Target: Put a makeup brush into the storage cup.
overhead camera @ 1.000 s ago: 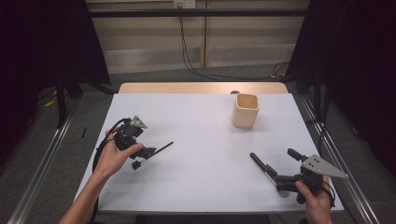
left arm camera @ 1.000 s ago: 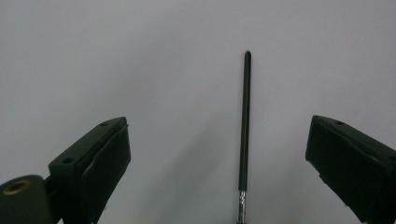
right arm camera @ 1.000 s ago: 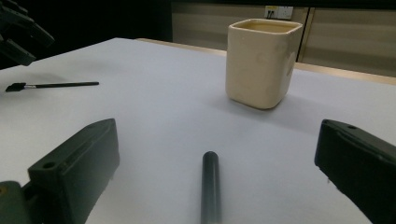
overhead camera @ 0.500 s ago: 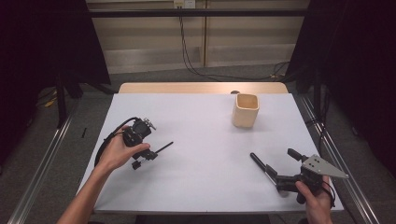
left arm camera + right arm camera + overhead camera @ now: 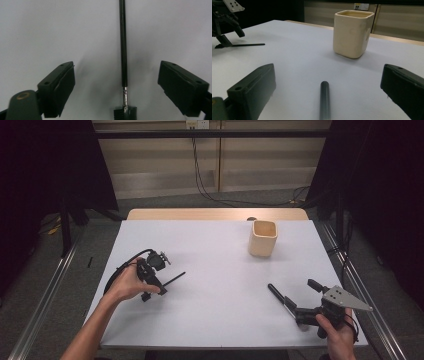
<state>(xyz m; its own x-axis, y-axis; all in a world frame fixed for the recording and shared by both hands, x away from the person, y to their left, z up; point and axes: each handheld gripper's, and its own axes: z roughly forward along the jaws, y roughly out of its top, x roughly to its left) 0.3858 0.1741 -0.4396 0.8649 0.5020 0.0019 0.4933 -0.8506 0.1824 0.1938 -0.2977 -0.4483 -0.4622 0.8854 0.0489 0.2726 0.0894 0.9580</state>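
Two grippers work near the table's front edge. The left gripper (image 5: 159,285), near the left edge, hangs over a thin black brush (image 5: 123,50) lying flat between its jaws, which have just been closing but stand wide, untouched. Grasping is probably the step; next, lower and close. The right gripper (image 5: 295,297), jaws wide, has a black tube (image 5: 324,100) between them. A cup (image 5: 262,238) stands toward the back.

Glossy ceramic cup (image 5: 263,238); matt white table (image 5: 215,310); glossy black brush handle (image 5: 123,42).

A cream cup (image 5: 263,238) and thin black brush (image 5: 123,50) sit on the plain white table (image 5: 215,270).
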